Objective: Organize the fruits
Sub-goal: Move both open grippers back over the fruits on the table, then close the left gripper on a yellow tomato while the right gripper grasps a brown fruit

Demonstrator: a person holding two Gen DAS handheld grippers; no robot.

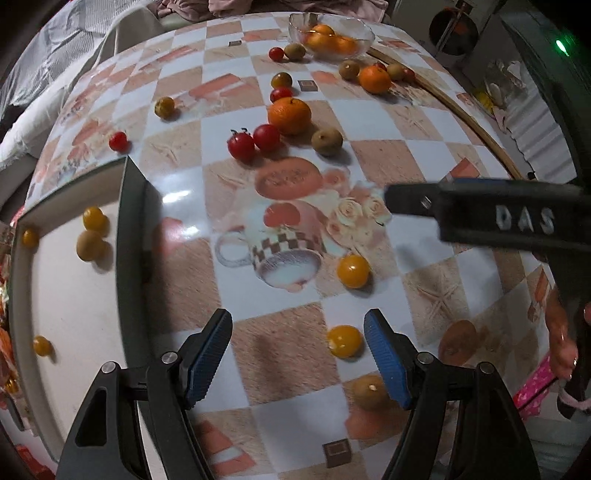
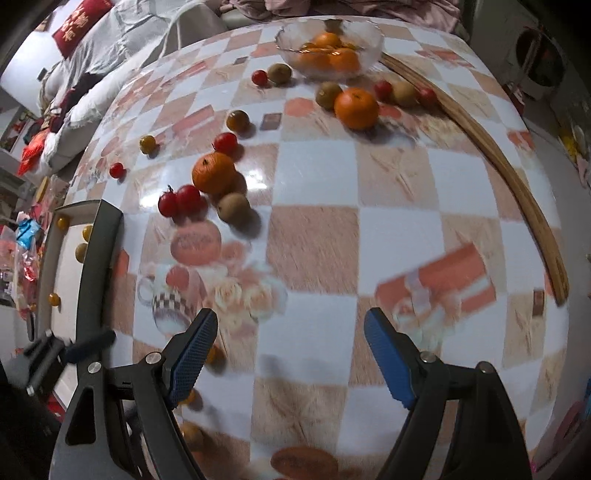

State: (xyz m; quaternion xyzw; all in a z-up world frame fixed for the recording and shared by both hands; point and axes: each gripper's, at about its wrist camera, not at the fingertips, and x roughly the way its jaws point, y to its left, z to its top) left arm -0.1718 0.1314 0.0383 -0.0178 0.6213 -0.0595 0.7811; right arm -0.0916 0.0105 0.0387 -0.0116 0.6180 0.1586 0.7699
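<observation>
Holding fruit: glass bowl point(image 1: 331, 35) at the far edge of the bench point(image 1: 388, 155), with several oranges inside; their count is unclear through the glass.
Tray: white tray point(image 1: 66, 295) with a dark rim at the bench's left side, carrying four small yellow fruits, well apart from the bowl.
Loose fruit: large orange point(image 1: 289, 115) mid-bench, touching a red tomato; brown round fruit point(image 1: 326, 141) just beside it; second orange point(image 1: 374, 78) near the bowl; more red and brown fruits scattered around.
Left tool point(image 1: 298, 354): released, blue pads spread, pointing down at the bench; a yellow tomato point(image 1: 344, 340) lies between the pads, close to the right one, contact not shown.
Right tool point(image 2: 291, 356): released, nothing between its pads, only bare bench.
Hard to make out: right wrist view is blurred; small fruits behind its left finger are half hidden; a brown fruit point(image 1: 369, 391) sits partly behind the left tool's right pad.
Cut off: a hand point(image 1: 561, 343) at the left view's right edge.
</observation>
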